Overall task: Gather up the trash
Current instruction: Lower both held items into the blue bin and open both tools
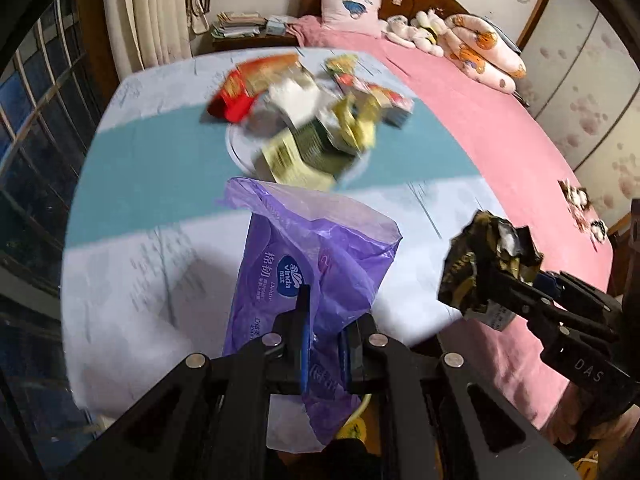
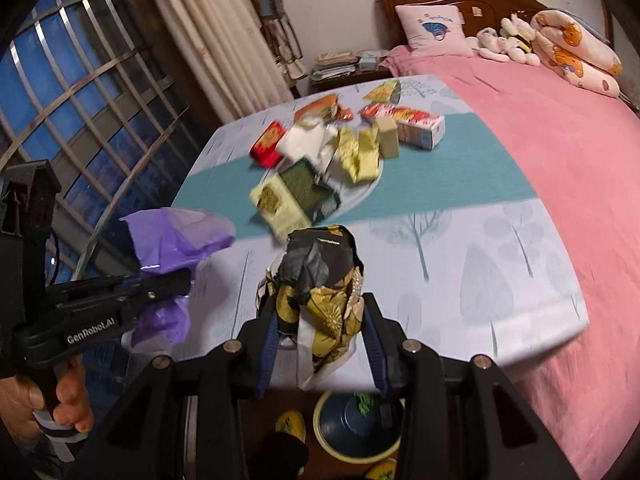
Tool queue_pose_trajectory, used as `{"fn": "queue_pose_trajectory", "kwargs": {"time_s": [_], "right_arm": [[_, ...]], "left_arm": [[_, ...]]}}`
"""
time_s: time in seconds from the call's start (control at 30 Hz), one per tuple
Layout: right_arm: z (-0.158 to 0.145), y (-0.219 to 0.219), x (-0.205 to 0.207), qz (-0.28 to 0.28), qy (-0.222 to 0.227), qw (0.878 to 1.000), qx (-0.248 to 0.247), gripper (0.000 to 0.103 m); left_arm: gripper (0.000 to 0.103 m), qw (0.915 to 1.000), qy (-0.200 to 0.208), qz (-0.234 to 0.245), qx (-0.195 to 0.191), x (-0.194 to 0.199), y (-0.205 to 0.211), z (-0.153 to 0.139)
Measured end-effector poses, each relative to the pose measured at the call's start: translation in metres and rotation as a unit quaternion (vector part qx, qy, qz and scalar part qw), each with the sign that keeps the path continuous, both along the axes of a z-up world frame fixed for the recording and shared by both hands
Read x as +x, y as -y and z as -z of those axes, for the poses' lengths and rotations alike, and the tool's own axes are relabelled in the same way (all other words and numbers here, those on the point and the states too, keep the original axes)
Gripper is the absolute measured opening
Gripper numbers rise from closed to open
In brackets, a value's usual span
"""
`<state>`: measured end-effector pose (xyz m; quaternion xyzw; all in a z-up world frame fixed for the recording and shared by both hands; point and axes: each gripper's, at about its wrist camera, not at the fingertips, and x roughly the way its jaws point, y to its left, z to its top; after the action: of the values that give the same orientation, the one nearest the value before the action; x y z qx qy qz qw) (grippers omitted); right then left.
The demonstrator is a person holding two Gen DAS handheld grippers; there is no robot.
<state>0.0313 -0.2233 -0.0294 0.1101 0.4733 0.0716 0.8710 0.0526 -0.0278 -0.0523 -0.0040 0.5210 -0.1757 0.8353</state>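
My left gripper (image 1: 320, 344) is clamped on the purple plastic bag (image 1: 320, 256), held over the near edge of the bed. My right gripper (image 2: 320, 332) pinches a crumpled black-and-gold wrapper (image 2: 320, 280) just beside the bag. Only the right view shows my left hand (image 2: 36, 404) on its handle and the bin (image 2: 352, 432) below. Farther out, the trash pile (image 2: 332, 152) lies on the cloth (image 2: 480, 248).

Motion blur smears the heap of wrappers and boxes (image 1: 304, 120) so their print is unreadable, the purple bag (image 1: 316, 280) drops behind the left gripper (image 1: 324, 344), and the basin (image 2: 356, 428) below is perhaps half hidden.
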Motion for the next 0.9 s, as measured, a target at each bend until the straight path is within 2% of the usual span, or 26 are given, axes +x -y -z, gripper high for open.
{"fn": "queue_pose_trajectory", "kwargs": {"time_s": [0.23,0.37,0.47,0.7,0.83,0.9], "right_arm": [[0.042,-0.003,-0.061,-0.036,-0.037,0.999,-0.013,0.039],[0.086,0.000,-0.080,-0.038,-0.072,0.997,-0.008,0.039],[0.129,0.001,-0.087,-0.032,-0.098,0.995,-0.002,0.039],[0.230,0.002,-0.091,-0.026,-0.138,0.990,-0.005,0.039],[0.273,0.003,-0.091,-0.026,-0.150,0.988,0.000,0.039],[0.292,0.001,-0.090,-0.040,-0.155,0.987,0.002,0.039]], "left_arm": [[0.009,0.9997,-0.015,0.020,0.001,-0.066,0.016,0.040],[0.010,0.9992,-0.025,0.031,0.011,-0.093,0.027,0.077],[0.010,0.9983,-0.045,0.036,0.013,-0.101,0.034,0.109],[0.011,0.9935,-0.108,0.037,0.004,-0.104,0.044,0.206],[0.011,0.9876,-0.151,0.038,-0.018,-0.096,0.041,0.262],[0.011,0.9860,-0.158,0.050,-0.019,-0.093,0.040,0.280]]}}
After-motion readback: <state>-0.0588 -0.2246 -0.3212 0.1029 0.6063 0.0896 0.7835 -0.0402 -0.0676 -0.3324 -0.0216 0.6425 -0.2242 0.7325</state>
